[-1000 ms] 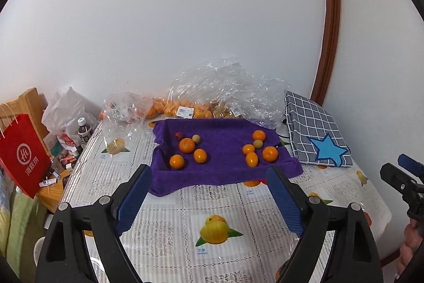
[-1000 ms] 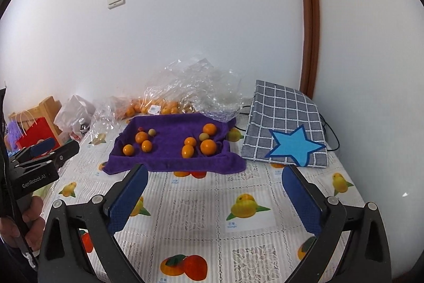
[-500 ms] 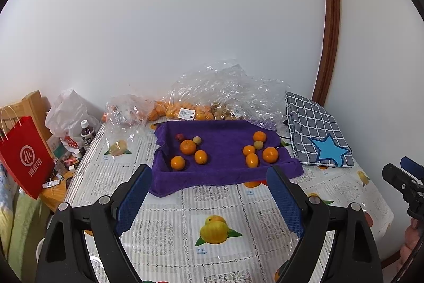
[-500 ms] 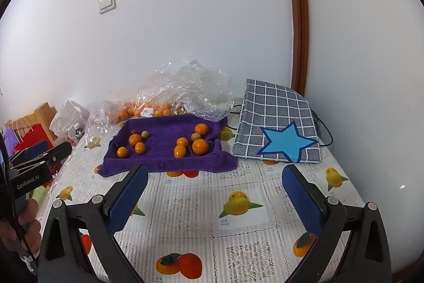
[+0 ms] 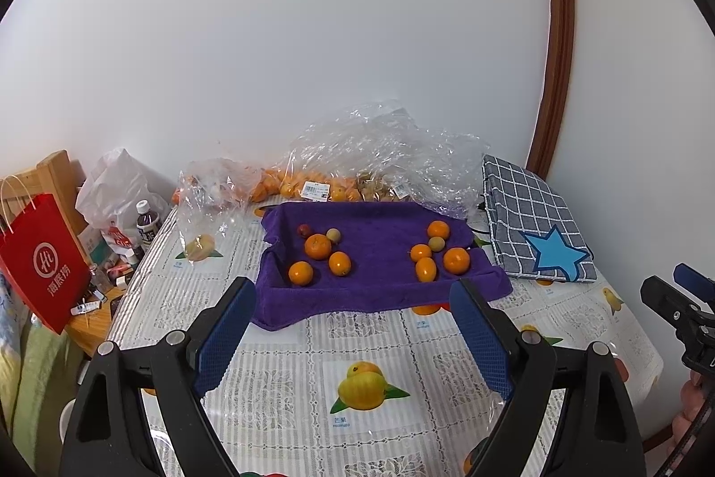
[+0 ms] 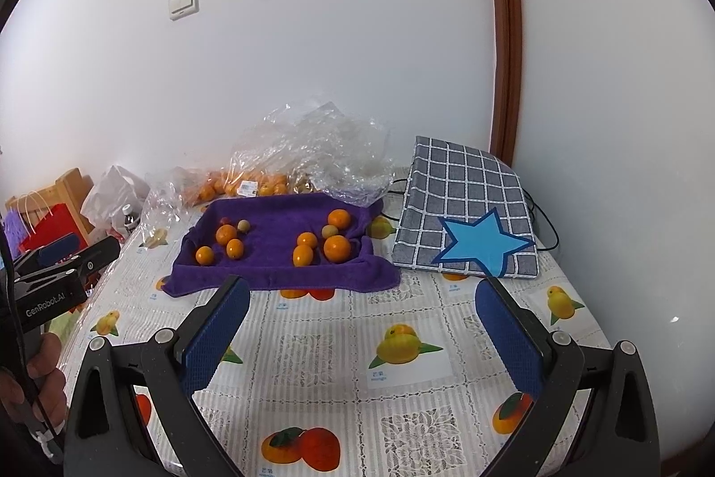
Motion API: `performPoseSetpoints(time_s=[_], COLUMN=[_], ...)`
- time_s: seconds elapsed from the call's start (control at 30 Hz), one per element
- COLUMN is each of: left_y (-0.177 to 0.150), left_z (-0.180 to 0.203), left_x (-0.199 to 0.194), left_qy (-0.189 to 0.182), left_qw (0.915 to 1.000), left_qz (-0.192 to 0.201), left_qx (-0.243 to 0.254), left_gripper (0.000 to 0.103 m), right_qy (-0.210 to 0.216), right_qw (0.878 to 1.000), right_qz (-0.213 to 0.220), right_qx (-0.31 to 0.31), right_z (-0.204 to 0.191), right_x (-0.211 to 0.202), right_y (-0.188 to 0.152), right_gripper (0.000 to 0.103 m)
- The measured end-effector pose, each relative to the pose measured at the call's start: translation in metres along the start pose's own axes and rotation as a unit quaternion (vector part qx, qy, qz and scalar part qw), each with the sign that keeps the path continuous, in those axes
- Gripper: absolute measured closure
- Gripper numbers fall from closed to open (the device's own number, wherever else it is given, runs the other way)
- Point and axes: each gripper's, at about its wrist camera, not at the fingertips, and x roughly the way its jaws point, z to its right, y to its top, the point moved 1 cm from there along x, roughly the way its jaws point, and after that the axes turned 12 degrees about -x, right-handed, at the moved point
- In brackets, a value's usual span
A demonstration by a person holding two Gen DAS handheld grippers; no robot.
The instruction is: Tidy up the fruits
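Observation:
A purple towel (image 5: pixel 380 276) (image 6: pixel 277 253) lies on the table with two groups of fruit. The left group has three oranges (image 5: pixel 318 246) (image 6: pixel 226 234), a small red fruit (image 5: pixel 304 230) and a pale green one (image 5: pixel 333 235). The right group has several oranges (image 5: pixel 456 260) (image 6: pixel 337 247) and a pale green fruit (image 5: pixel 436 243). My left gripper (image 5: pixel 353 293) is open and empty, above the table in front of the towel. My right gripper (image 6: pixel 362 293) is open and empty, also short of the towel.
Clear plastic bags (image 5: pixel 380 155) with more oranges lie behind the towel by the wall. A grey checked cushion with a blue star (image 6: pixel 469 217) sits at the right. A red paper bag (image 5: pixel 40 258), a bottle (image 5: pixel 147 224) and clutter stand off the table's left edge.
Both views have shifted slightly; the right view has drifted so the towel sits further left. Both grippers stay open and nothing on the towel has moved.

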Motion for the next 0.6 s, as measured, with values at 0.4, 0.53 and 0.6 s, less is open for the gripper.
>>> performPoseSetpoints(time_s=[0.4, 0.53, 0.6], left_y=[-0.003, -0.0028, -0.0032], left_z=[0.0007, 0.0011, 0.0009], left_x=[-0.0002, -0.0004, -0.0004], left_qy=[0.001, 0.001, 0.001], left_qw=[1.0, 1.0, 1.0], left_qz=[0.002, 0.002, 0.003], left_qx=[0.003, 0.001, 0.001], left_gripper=[0.014, 0.014, 0.014], right_qy=[0.0, -0.001, -0.001], right_qw=[1.0, 1.0, 1.0], right_qz=[0.001, 0.002, 0.002], right_qx=[-0.002, -0.004, -0.004], right_z=[-0.0021, -0.0034, -0.0035], right_x=[0.001, -0.0004, -0.0007], right_y=[0.0002, 0.0012, 0.0011], right_gripper=[0.003, 0.003, 0.003])
